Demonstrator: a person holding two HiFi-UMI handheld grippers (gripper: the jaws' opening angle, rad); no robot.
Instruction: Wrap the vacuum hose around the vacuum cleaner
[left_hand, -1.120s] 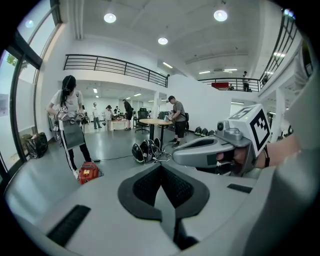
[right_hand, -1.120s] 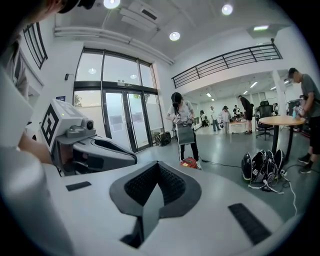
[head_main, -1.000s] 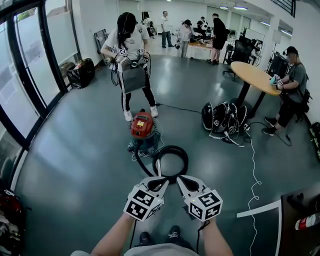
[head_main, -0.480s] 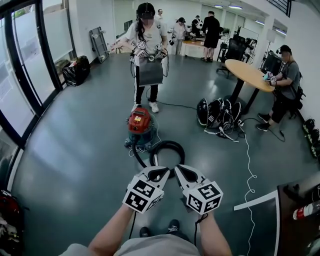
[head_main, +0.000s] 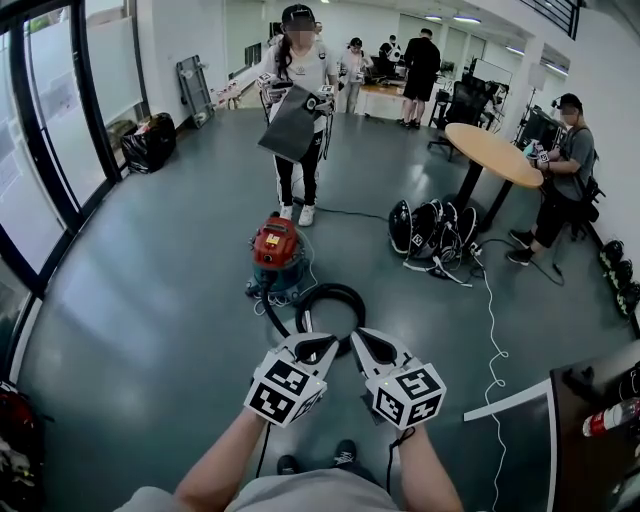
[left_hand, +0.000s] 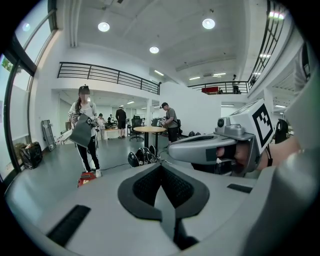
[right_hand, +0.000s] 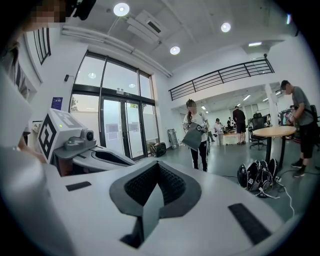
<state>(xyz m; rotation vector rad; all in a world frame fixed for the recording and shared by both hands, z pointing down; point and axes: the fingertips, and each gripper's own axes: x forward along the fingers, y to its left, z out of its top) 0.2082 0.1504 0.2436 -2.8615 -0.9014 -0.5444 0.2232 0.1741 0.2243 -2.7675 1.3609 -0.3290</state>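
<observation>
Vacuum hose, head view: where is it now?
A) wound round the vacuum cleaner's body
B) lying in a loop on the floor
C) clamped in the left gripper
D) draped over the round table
B: the hose lies in a loose black loop on the floor, just to the near side of the red vacuum cleaner, and is not wound round it.

1. Bare grey floor (head_main: 150, 300) is lying open to the left of the vacuum cleaner (head_main: 277, 250).
2. The hose (head_main: 335, 297) is coiling on the floor just in front of it (blocking the near approach).
3. A person (head_main: 298, 110) is standing close behind it, while helmets (head_main: 432, 232) and a round table (head_main: 492, 150) are crowding the right.
</observation>
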